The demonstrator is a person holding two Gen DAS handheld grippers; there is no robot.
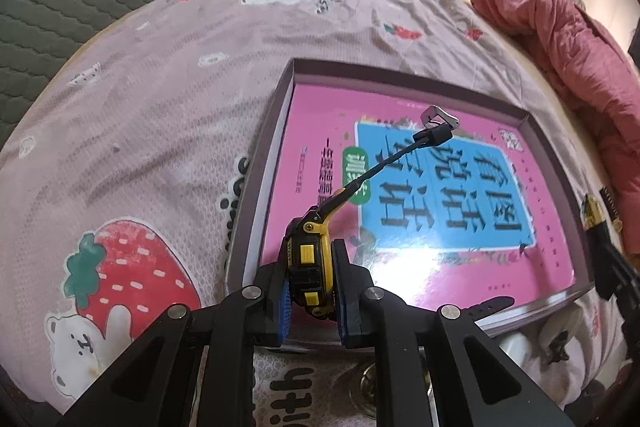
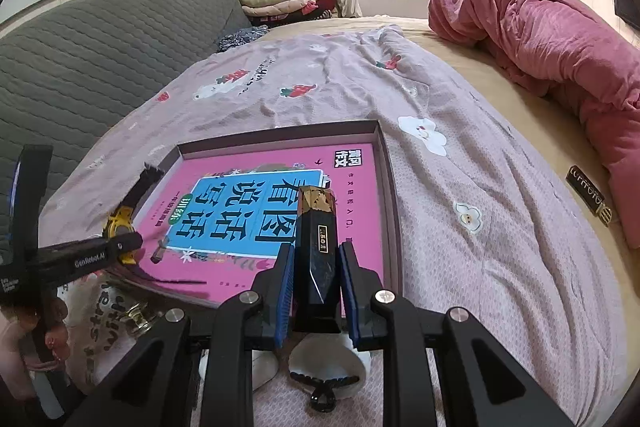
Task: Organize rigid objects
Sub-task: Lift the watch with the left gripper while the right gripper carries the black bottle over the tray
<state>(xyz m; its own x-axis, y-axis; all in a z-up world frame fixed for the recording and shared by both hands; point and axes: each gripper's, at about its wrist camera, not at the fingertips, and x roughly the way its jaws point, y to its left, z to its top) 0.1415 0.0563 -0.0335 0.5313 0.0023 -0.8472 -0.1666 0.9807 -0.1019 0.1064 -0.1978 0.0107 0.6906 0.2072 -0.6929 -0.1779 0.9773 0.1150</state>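
Your left tongs (image 1: pixel 310 283) are pinching a black-and-yellow wristwatch (image 1: pixel 308 267) by its case, the blue pads pressed against both sides. One strap (image 1: pixel 372 171) of the watch sticks out forward and upward, ending in a metal buckle (image 1: pixel 440 117), above the pink book (image 1: pixel 400 187). That book lies flat inside a shallow grey box lid (image 1: pixel 280 99), which rests on the pale pink strawberry-print sheet (image 1: pixel 160 87) covering the bed. Your right tongs (image 2: pixel 316 283) are pinching a dark faceted oblong box (image 2: pixel 318 227) with a small gold label, held upright and pointing forward over the near right part of the book (image 2: pixel 248 195). In the right wrist view, the left tongs (image 2: pixel 120 243) and the watch (image 2: pixel 118 223) appear at the left edge of the box lid (image 2: pixel 384 147), just above the book's near left corner. A second dark box with gold lettering (image 2: pixel 588 195) lies on the bed well to the right of the box lid, close to the rolled pink quilt (image 2: pixel 540 27). A grey quilted headboard (image 2: pixel 100 59) stands along the left side of the bed.
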